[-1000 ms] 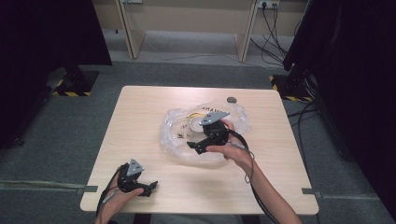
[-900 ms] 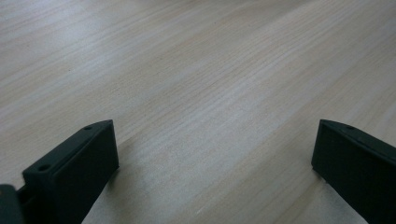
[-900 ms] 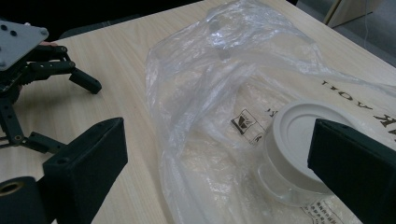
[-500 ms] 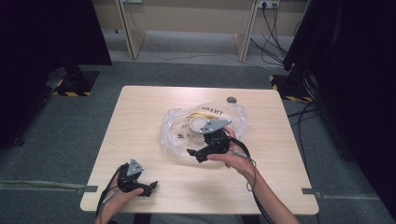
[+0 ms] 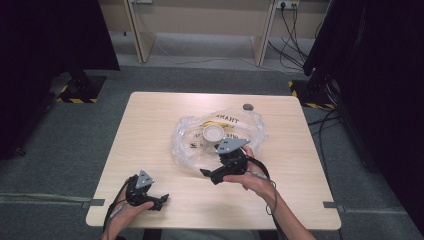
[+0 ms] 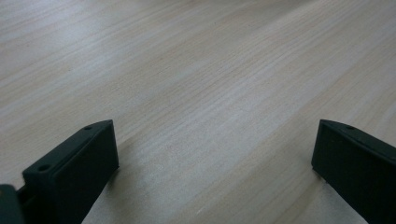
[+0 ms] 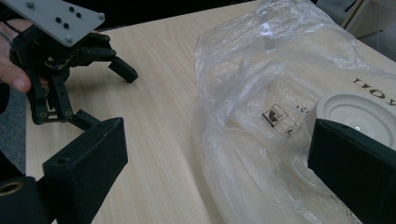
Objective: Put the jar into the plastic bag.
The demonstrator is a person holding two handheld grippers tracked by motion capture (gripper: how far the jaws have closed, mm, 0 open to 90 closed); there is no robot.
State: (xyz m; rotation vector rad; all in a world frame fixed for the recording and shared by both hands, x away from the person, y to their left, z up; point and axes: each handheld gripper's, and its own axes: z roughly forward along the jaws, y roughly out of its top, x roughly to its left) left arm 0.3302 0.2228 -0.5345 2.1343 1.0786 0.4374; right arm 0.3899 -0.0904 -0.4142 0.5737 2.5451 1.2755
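Note:
A crumpled clear plastic bag with black print lies on the middle of the wooden table. A white round container sits inside it. My right gripper hovers just off the bag's near edge, open and holding nothing. The right gripper view has its jaws wide apart before the bag and the container. My left gripper rests near the table's front left edge, open and with nothing in it. In its own view the left gripper has bare wood between its jaws.
A small grey disc lies on the table beyond the bag. The left gripper shows far off in the right gripper view, held by a hand. Dark curtains, cables and table legs surround the table on grey carpet.
My right gripper has drawn back from over the bag toward the table's near edge, uncovering the white container. The left gripper has stayed put.

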